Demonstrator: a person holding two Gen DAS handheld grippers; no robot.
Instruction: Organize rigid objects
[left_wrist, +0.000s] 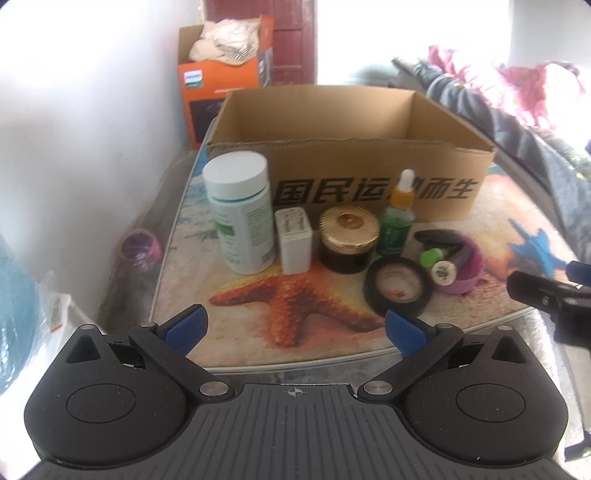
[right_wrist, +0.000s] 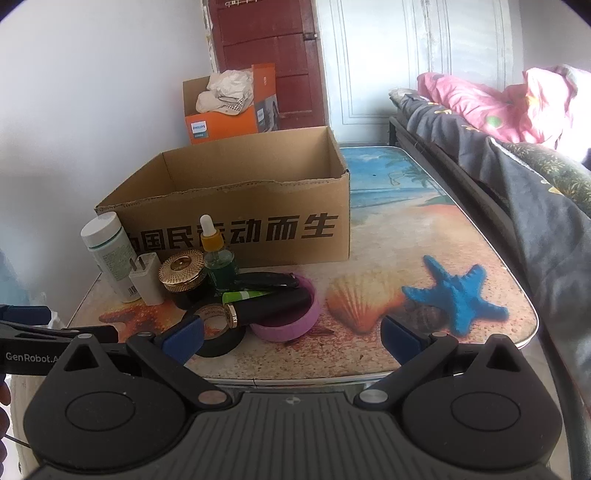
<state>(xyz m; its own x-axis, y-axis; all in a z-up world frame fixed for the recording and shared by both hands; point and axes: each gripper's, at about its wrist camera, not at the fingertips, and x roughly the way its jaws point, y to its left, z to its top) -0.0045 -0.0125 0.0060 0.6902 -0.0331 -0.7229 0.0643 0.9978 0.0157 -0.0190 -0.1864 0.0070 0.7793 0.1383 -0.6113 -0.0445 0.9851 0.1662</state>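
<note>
An open, empty-looking cardboard box (left_wrist: 369, 155) (right_wrist: 240, 214) stands on the beach-print table (left_wrist: 295, 325) (right_wrist: 424, 236). In front of it stand a white pill bottle (left_wrist: 240, 210) (right_wrist: 109, 251), a white charger plug (left_wrist: 294, 240) (right_wrist: 146, 282), a gold-lidded jar (left_wrist: 348, 238) (right_wrist: 183, 277) and a green dropper bottle (left_wrist: 399, 218) (right_wrist: 218, 254). A black tape roll (left_wrist: 399, 288) (right_wrist: 218, 332) lies beside a purple bowl (left_wrist: 467, 266) (right_wrist: 291, 317) holding small tubes. My left gripper (left_wrist: 293, 328) is open and empty at the front edge. My right gripper (right_wrist: 291, 336) is open and empty, near the bowl.
An orange carton (left_wrist: 225, 74) (right_wrist: 229, 107) with cloth stands behind the table against the wall. A bed with dark and pink bedding (right_wrist: 517, 155) runs along the right. A purple jar (left_wrist: 142, 249) sits on the floor at left. The right half of the table holds no objects.
</note>
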